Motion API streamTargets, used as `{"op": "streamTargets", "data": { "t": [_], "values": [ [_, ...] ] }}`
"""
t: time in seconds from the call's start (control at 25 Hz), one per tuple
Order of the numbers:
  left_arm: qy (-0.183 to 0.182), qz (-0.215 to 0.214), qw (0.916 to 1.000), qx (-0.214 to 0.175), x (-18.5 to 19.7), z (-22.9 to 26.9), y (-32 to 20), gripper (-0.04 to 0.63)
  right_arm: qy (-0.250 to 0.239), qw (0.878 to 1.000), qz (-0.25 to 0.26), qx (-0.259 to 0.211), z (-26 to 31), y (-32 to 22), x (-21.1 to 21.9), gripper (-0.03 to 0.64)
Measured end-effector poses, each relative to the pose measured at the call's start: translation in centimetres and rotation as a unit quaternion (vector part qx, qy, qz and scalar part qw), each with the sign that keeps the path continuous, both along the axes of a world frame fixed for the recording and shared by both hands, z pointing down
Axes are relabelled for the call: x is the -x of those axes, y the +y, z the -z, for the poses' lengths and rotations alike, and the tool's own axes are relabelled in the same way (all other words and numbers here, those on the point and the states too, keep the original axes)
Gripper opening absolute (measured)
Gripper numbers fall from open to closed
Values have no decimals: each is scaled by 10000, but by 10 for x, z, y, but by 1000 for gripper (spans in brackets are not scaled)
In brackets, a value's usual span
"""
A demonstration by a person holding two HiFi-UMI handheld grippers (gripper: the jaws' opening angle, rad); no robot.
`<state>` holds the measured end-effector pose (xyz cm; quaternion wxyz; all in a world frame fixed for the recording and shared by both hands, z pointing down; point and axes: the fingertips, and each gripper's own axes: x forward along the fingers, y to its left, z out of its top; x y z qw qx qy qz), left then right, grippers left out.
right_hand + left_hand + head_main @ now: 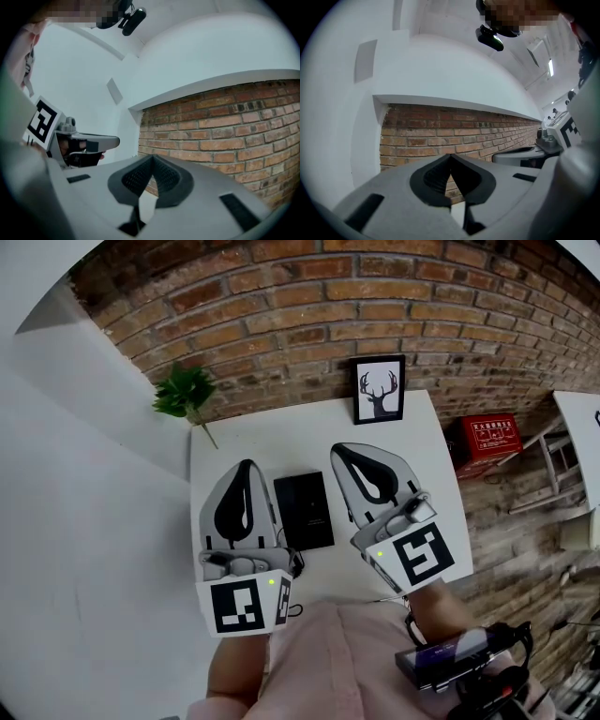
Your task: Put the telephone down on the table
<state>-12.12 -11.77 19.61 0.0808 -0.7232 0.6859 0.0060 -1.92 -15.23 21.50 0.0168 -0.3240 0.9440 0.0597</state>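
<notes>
Head view: brick wall at the back, white table against it. I've got both grippers over the table's near half, pointing toward the wall. Left gripper has its jaws pressed together, nothing between them. Right gripper is the same, jaws together and empty. Both gripper views confirm it, with the tips meeting and only wall behind.

The phone lies flat on the table between the 2 grippers, touching neither as far as I can see. I judge the task done, since the phone is down and released.

A deer picture stands upright at the back edge. A plant sits at the back left corner, off the tabletop.

Risks from here:
- Either gripper drifting inward or dropping could clip the phone and slide it. It sits just beside both.
- The near table edge is hidden under the grippers, so I can't tell how much margin the phone has there. A nudge toward me could push it off.
- Reaching forward with the right gripper could tip the picture.
</notes>
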Motion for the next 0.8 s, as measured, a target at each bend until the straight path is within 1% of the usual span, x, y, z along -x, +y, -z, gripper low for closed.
{"op": "streamTargets", "data": {
  "t": [0.48,0.8],
  "values": [
    [-54,-85,9999,123,-7,-9,-4,2,36,10000,-39,68,-5,-1,-3,5],
    [-106,-140,9998,131,-11,-10,-8,2,40,9999,-71,61,-5,-5,-3,5]
  ]
}}
